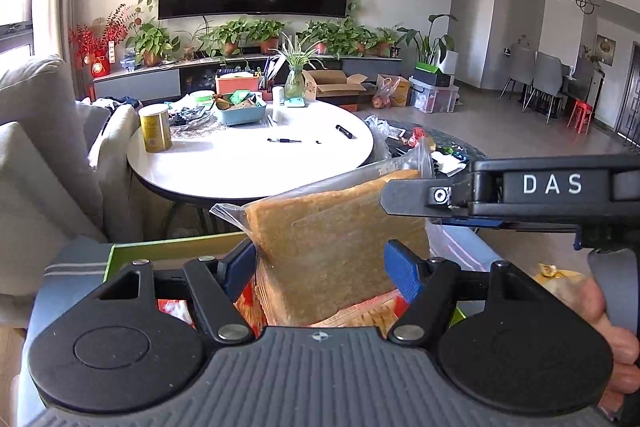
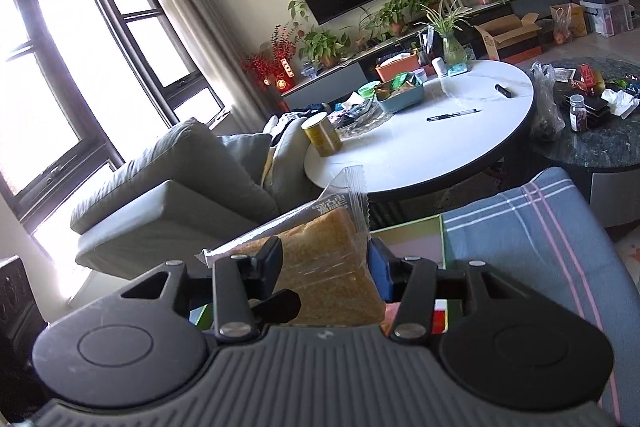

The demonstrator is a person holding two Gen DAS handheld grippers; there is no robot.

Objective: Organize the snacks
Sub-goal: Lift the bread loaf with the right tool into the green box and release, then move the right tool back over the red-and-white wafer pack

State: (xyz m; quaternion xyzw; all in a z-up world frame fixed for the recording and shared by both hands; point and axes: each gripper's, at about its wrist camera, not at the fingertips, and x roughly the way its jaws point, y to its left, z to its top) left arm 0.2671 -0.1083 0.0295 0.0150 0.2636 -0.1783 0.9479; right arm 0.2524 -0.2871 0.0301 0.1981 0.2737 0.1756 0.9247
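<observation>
A clear-wrapped slice of brown bread (image 1: 328, 247) stands between my two grippers, over a green-rimmed box (image 1: 172, 251) with more snack packets (image 1: 176, 309) in it. My right gripper (image 2: 326, 263) is shut on the bread packet (image 2: 320, 259), its fingers (image 2: 378, 267) pressing both faces. In the left wrist view it reaches in from the right (image 1: 404, 195) at the packet's top corner. My left gripper (image 1: 320, 267) has its blue pads (image 1: 402, 271) on either side of the packet's lower part, with a gap showing on the right.
A white round table (image 1: 240, 167) stands ahead with a yellow tin (image 1: 155, 127), a blue basket (image 1: 240, 111) and a pen (image 1: 285, 140). A grey sofa (image 2: 168, 187) is left. A dark round table (image 2: 600, 143) with clutter is right. A striped blue cushion (image 2: 520, 227) lies beside the box.
</observation>
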